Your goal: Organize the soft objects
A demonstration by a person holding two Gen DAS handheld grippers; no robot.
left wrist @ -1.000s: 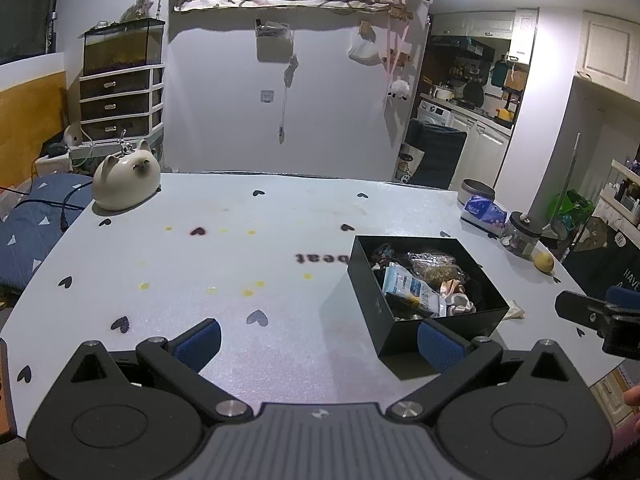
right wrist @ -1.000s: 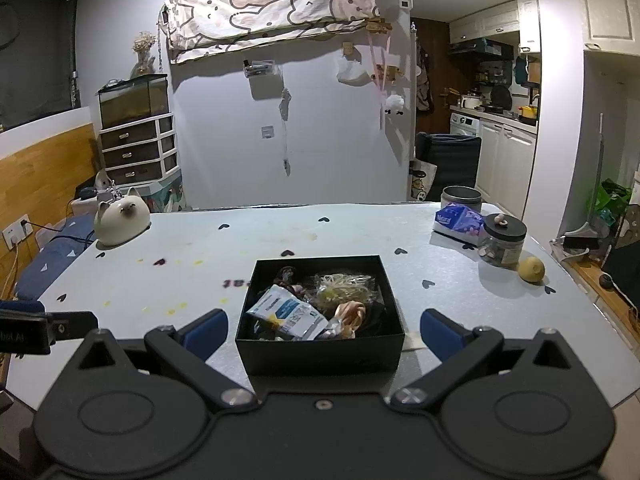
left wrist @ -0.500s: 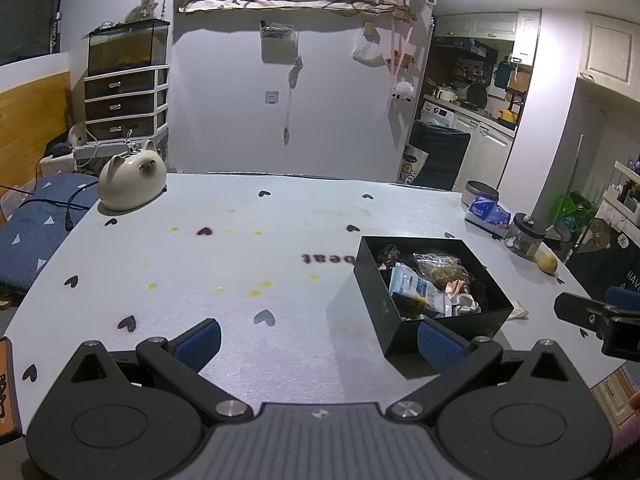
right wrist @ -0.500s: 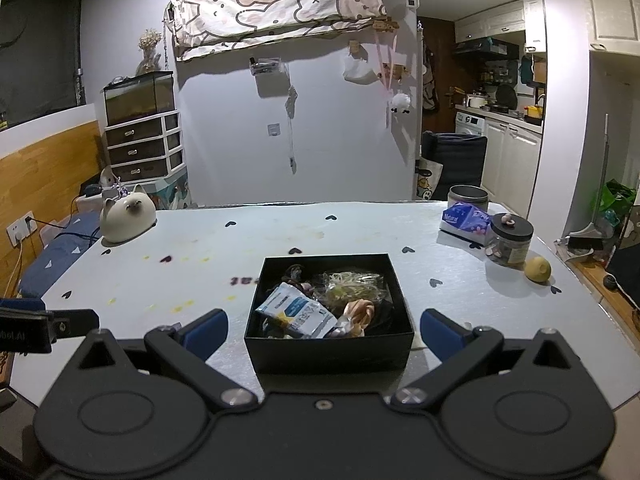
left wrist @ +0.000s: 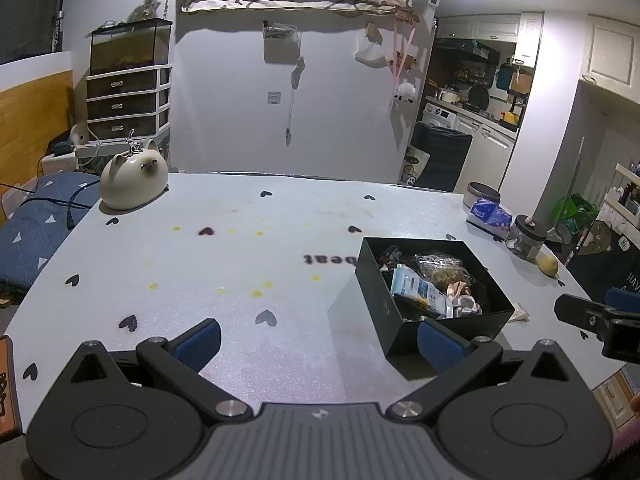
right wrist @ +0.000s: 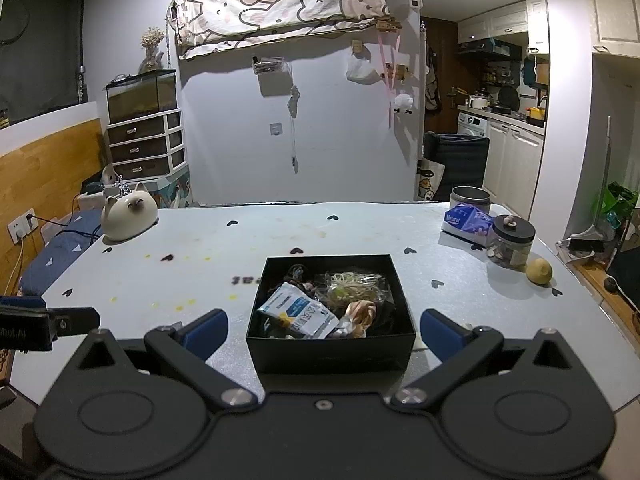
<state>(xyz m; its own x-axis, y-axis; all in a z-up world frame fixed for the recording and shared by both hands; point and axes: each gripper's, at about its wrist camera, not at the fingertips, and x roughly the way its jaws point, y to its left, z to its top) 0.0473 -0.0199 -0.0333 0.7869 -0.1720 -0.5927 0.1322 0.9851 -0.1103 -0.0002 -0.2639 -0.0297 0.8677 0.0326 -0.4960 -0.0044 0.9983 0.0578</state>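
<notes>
A black open box [right wrist: 332,354] stands on the white table [right wrist: 360,232], directly before my right gripper [right wrist: 323,330], which is open and empty with the box between its blue pads. The box holds a white and blue packet [right wrist: 298,312], a clear bag of pale strands [right wrist: 354,286], pink-beige fabric [right wrist: 360,312] and dark items. In the left wrist view the box [left wrist: 384,308] sits at the right; my left gripper [left wrist: 318,340] is open and empty over the table's near edge, left of the box.
A white cat-shaped ceramic [right wrist: 128,216] stands at the far left. At the right stand a tin [right wrist: 470,198], a tissue pack [right wrist: 466,220], a dark-lidded jar [right wrist: 512,240] and a lemon [right wrist: 539,270]. A small white scrap [left wrist: 518,312] lies by the box.
Both grippers drifted slightly back and to the left, so the box and table appear shifted right. Both stay open and empty.
</notes>
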